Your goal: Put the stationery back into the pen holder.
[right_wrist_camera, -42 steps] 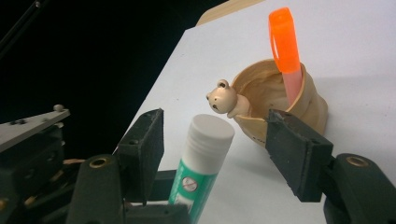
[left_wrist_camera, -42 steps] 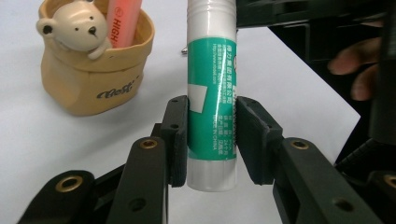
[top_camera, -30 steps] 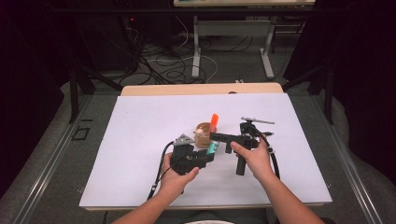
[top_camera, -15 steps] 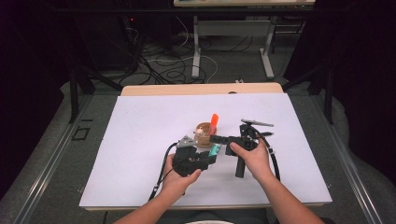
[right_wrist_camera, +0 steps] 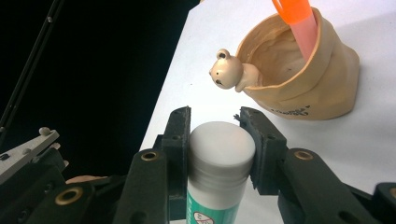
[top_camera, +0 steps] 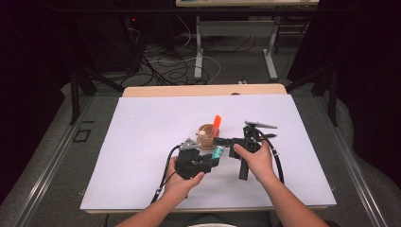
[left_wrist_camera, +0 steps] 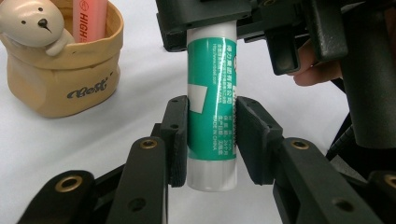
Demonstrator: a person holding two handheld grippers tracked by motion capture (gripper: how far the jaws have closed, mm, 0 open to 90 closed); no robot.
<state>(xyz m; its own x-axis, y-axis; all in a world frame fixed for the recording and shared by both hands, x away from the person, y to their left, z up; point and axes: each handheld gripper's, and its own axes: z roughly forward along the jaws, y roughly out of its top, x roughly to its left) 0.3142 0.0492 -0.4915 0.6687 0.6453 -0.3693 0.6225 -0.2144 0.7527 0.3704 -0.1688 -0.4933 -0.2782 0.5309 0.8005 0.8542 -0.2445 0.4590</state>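
The left gripper point(top_camera: 213, 161) clamps the green glue stick's point(left_wrist_camera: 212, 107) body — its long axis runs twelve to six in the left gripper view. At twelve, the right gripper point(right_wrist_camera: 215, 128), jaws just closing, grips its white cap point(right_wrist_camera: 219, 151).

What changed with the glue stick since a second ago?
The right gripper has just been closing its jaws on the cap of the glue stick. The left gripper kept its grip on the body. The bear pot stayed put.
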